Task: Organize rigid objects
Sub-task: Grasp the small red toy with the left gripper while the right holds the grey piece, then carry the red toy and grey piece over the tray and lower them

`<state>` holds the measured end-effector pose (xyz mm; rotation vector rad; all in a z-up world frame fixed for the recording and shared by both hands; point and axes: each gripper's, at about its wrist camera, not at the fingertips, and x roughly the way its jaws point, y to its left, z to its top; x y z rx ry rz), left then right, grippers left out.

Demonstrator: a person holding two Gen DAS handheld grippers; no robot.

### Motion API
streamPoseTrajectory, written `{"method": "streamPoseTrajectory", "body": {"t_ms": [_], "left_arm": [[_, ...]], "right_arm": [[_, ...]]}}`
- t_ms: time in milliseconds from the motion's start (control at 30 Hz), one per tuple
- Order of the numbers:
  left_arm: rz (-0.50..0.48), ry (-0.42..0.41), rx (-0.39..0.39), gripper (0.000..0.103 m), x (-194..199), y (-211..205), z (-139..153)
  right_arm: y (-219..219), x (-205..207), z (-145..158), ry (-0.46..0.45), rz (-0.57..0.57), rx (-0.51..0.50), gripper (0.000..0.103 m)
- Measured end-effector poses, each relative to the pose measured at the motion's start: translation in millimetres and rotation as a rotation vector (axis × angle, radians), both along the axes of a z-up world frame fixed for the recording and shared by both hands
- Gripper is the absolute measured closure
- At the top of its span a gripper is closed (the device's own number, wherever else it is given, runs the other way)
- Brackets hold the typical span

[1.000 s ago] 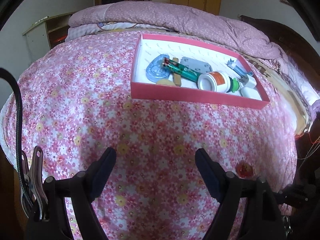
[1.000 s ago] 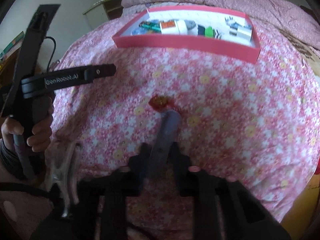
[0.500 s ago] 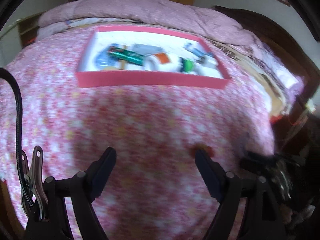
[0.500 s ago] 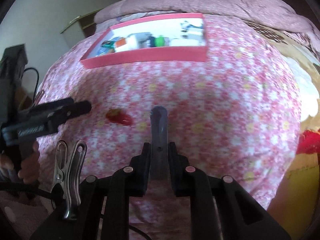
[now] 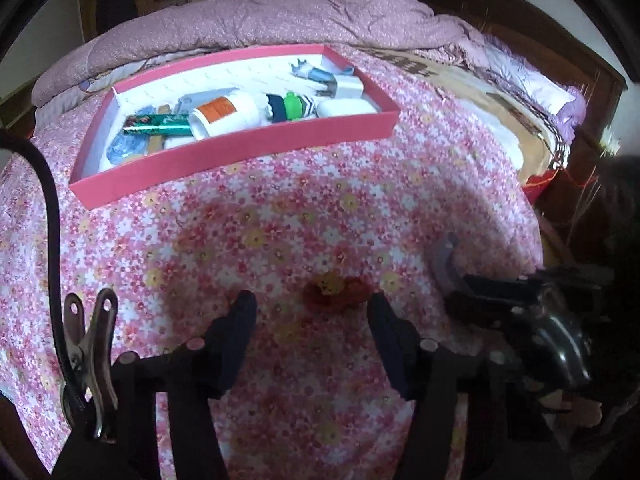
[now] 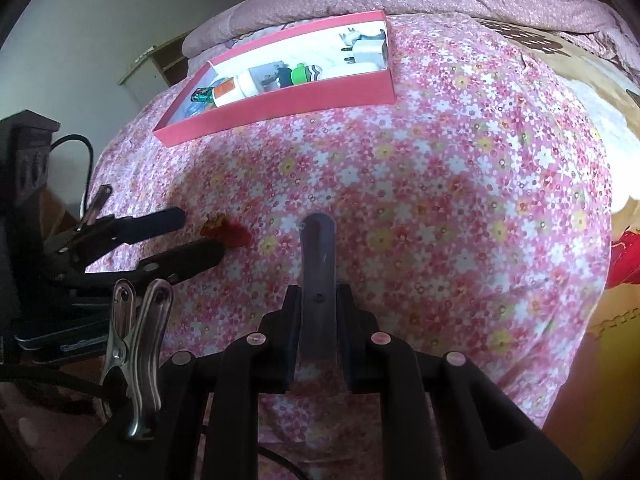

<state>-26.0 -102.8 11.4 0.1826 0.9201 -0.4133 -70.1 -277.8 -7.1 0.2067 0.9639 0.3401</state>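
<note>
1. Red against the flowered bedspread (image 5: pixel 280 208), a small toy (image 5: pixel 334 292) lies just ahead of the left gripper (image 5: pixel 312 312), whose fingers are spread wide on either side of it and not touching it; half a second ago the toy was only a blur by the right-hand finger, and a second ago it lay well off to the right.
2. Right of the red toy, the right gripper (image 6: pixel 318 320) still pinches a grey curved piece (image 6: pixel 318 256) between its fingers, lifted clear of the cloth; a second ago its tip rested against the toy.
3. Beyond the red toy, the pink tray (image 5: pixel 248 148) sits on the bedspread, holding a white bottle (image 5: pixel 228 114), a green tube (image 5: pixel 158 125) and a white plug (image 6: pixel 370 51) as before.
4. Past the tray lies a folded mauve quilt (image 5: pixel 280 20).
</note>
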Motion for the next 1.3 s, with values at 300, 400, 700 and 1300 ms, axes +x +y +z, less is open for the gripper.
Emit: {"method": "streamPoseTrajectory", "body": {"t_ms": [300, 400, 700, 1300], "left_arm": [[-0.034, -0.021, 0.058, 0.062, -3, -18, -5], [-0.032, -0.032, 0.074, 0.064, -1, -20, -5], [0.093, -0.067, 0.054, 0.064, 2, 14, 1], [0.232, -0.068, -0.034, 0.064, 13, 66, 7]], "right_arm": [[-3, -2, -1, -0.008, -0.013, 0.018, 0.085], [-4, -2, -2, -0.008, -0.015, 0.031, 0.085], [3, 3, 1, -0.016, -0.002, 0.02, 0.085], [31, 25, 5, -0.069, 0.055, -0.06, 0.085]]}}
